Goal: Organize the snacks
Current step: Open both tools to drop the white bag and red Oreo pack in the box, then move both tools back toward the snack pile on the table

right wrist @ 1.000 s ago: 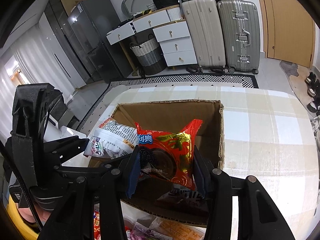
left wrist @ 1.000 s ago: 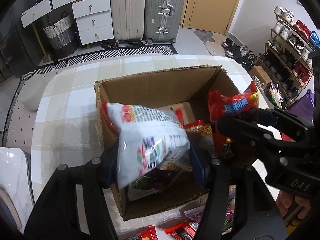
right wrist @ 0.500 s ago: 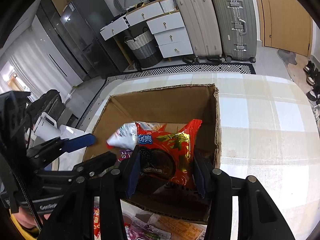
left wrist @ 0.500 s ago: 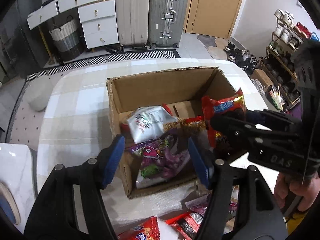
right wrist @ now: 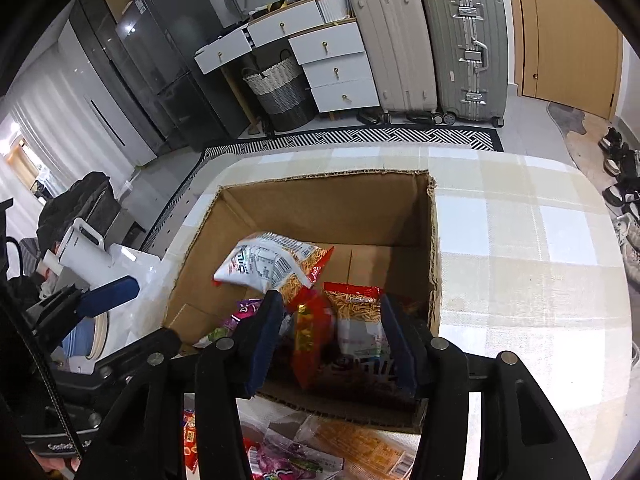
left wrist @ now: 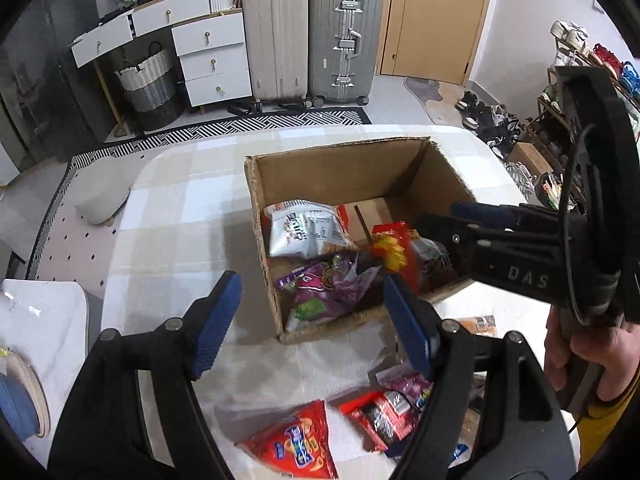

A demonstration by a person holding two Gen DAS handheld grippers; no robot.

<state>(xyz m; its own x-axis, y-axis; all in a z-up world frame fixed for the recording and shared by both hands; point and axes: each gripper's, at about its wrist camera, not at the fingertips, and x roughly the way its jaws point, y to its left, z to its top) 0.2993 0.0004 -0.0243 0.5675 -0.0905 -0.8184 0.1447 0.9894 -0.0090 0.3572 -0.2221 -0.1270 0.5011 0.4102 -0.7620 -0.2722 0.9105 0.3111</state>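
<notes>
Now the white noodle-snack bag point(left wrist: 306, 229) that the left tool point(left wrist: 312, 318) was carrying a second ago lies inside the cardboard box point(left wrist: 340, 168), up against its left wall, on top of a purple packet point(left wrist: 332, 284). That tool has let go and pulled back toward the near side; its blue pads stand wide apart with nothing between them, hovering over the box's near-left corner and the checked worktop point(left wrist: 180, 216).

The right tool point(right wrist: 328, 338) has changed too. Half a second ago its pads were pinched on the red packet point(right wrist: 308, 336); now, in the right wrist view, the pads stand apart and the packet hangs edge-on in the gap, clear of the right pad and perhaps just brushing the left one. I would say it has been released, or is just dropping, into the near-right part of the box, beside another noodle bag point(right wrist: 358, 320) already there.

So two more snacks are in, or as good as in. Several packets are left on the worktop on the near side of the box: a red triangular one point(left wrist: 296, 444), a dark red one point(left wrist: 380, 416), and more that the tool arms partly hide. By my reckoning the job is partway done, and the empty left tool is the one placed to go for those.
</notes>
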